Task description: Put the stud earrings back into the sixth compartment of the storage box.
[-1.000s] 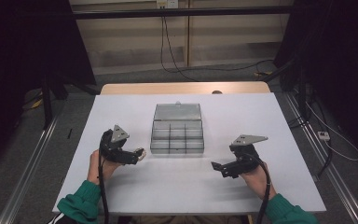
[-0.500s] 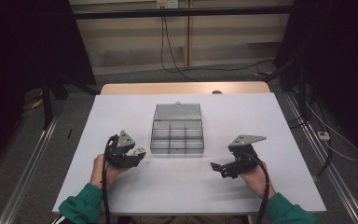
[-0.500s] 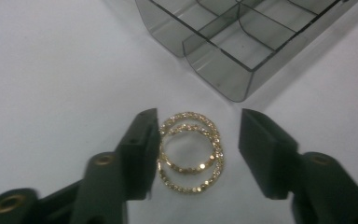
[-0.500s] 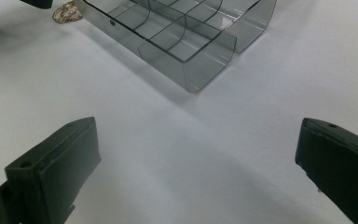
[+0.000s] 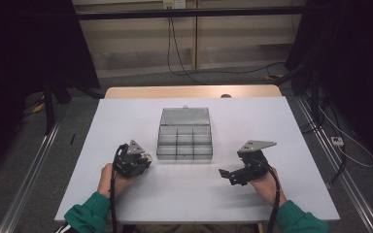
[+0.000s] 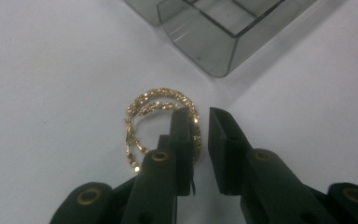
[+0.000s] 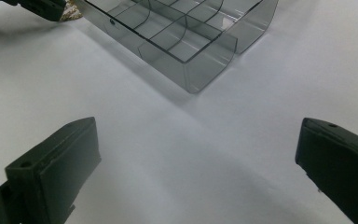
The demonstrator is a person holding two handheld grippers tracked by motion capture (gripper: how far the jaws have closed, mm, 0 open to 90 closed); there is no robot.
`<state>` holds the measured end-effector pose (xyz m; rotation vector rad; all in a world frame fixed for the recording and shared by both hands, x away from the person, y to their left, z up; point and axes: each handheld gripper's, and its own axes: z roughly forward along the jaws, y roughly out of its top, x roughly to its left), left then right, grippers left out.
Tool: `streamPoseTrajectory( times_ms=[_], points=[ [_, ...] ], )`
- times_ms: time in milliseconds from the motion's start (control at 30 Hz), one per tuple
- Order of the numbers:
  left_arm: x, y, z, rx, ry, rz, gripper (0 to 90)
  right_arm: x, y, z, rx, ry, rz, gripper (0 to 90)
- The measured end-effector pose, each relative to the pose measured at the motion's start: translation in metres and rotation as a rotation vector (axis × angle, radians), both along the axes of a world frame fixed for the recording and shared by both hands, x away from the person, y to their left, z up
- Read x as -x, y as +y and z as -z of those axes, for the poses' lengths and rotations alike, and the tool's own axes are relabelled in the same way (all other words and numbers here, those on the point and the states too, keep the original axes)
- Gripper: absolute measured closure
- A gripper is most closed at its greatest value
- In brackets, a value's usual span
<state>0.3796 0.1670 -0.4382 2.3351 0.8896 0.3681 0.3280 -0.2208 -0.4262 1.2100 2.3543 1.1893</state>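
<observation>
- Gold hoop earrings (image 6: 161, 119), two glittering rings lying one over the other, rested flat on the white table (image 5: 291, 126), just beside the near left corner of the clear compartment box (image 5: 184, 138).
- In the left gripper view, the left gripper (image 6: 199, 126) sat low over the earrings with its jaws a narrow gap apart; one jaw lay over the hoops' near rim and the other stood just outside it, on bare table.
- Whether that jaw actually touched the gold could not be told; nothing was pinched between the jaws.
- In the high view, the left gripper (image 5: 145, 158) was close to the box's front left corner, held by the person's left hand (image 5: 108, 178).
- The right gripper (image 5: 223, 173) hung above the table to the right of the box and well apart from the earrings, its jaws spread wide with only bare table between them.
- The box stood at the middle of the table with its lid (image 5: 185, 116) open and lying back behind it; the compartments visible in the right gripper view looked empty.
</observation>
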Motion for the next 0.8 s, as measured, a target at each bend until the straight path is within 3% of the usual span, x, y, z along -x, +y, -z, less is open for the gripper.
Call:
streamPoseTrajectory(
  times_ms=[267, 500, 800],
  points=[
    [-0.0010, 0.0006, 0.0018, -0.003, 0.026, -0.012, 80.9, 0.0000, 0.0009, 0.0002, 0.006, -0.001, -0.009, 0.0],
    [-0.0019, 0.0007, 0.0024, 0.019, 0.054, -0.017, 84.9, -0.0003, 0.0011, 0.0004, 0.009, 0.001, -0.014, 0.0],
    [-0.0025, 0.0014, 0.0008, 0.022, 0.051, -0.017, 86.6, 0.0006, 0.0002, -0.0002, 0.007, -0.003, -0.014, 0.0]
  ],
)
